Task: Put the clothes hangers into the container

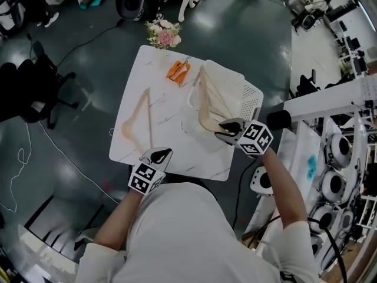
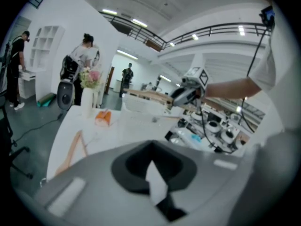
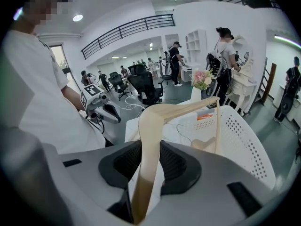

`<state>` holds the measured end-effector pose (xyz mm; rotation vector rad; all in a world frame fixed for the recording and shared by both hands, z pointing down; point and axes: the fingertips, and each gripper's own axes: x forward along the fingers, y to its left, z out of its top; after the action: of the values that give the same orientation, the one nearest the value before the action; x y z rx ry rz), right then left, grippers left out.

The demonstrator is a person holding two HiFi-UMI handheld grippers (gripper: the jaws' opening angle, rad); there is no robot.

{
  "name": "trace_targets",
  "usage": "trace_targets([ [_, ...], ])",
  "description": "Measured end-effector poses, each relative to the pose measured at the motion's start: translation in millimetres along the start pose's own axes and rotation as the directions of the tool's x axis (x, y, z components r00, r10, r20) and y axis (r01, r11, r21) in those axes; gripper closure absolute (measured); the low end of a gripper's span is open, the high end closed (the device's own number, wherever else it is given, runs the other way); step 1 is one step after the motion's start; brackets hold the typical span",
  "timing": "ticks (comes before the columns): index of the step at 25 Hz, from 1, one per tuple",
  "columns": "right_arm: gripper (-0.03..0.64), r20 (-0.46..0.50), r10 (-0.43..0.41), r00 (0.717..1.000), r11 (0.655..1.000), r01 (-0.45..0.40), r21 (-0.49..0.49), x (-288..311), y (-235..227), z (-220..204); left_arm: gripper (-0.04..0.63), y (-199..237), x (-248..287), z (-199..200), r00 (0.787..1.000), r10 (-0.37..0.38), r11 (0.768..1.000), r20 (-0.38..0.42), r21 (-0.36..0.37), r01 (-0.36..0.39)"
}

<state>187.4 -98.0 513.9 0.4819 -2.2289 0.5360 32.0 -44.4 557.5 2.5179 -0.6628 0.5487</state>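
Fingers (image 3: 175,165) of the right gripper (image 1: 231,128) pinch one arm of a pale wooden hanger (image 3: 151,126), the dark pads pressing on the wood from both sides. The rest of this hanger rises away from the gripper, and its far part stands over the white basket (image 1: 250,93), a container with rows of small holes in its walls. The basket sits at the far right corner of the worktop (image 1: 177,152), and more pale wood shows inside it. How many hangers lie in there I cannot tell.

A second wooden hanger (image 1: 136,122) lies flat on the left half of the worktop, well apart from the basket. The left gripper (image 1: 158,156) is at the near edge, close to the near end of that flat hanger but not touching it. Its fingers (image 2: 127,166) stand slightly spread with nothing between them, only white worktop showing through the gap.

A small orange thing (image 1: 178,71) lies near the far edge, just left of the basket. A bunch of flowers (image 1: 164,35) stands by the far edge.
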Motion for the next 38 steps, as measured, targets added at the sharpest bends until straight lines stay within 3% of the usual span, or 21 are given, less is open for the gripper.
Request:
trace_targets([
  [9,0.504,-0.057,0.084,0.995,0.993,-0.079,0.086,-10,-31,-36,0.594,-5,12,2,0.999,0.033,0.999,-0.001,-0.02,-0.033],
  [18,0.503,-0.1,0.198,0.975,0.961,-0.173,0.214,4,-74,-60,0.594,-7,23,7,0.997,0.072,0.996,-0.007,-0.046,-0.073],
  [29,0.503,-0.155,0.208,0.966,0.957,-0.169,0.236,31,-104,-70,0.594,-9,32,7,0.993,0.115,0.99,-0.017,-0.076,-0.116],
  [38,0.503,-0.178,0.118,0.977,0.971,-0.076,0.225,43,-126,-77,0.594,-12,39,3,0.99,0.142,0.984,-0.02,-0.102,-0.143],
])
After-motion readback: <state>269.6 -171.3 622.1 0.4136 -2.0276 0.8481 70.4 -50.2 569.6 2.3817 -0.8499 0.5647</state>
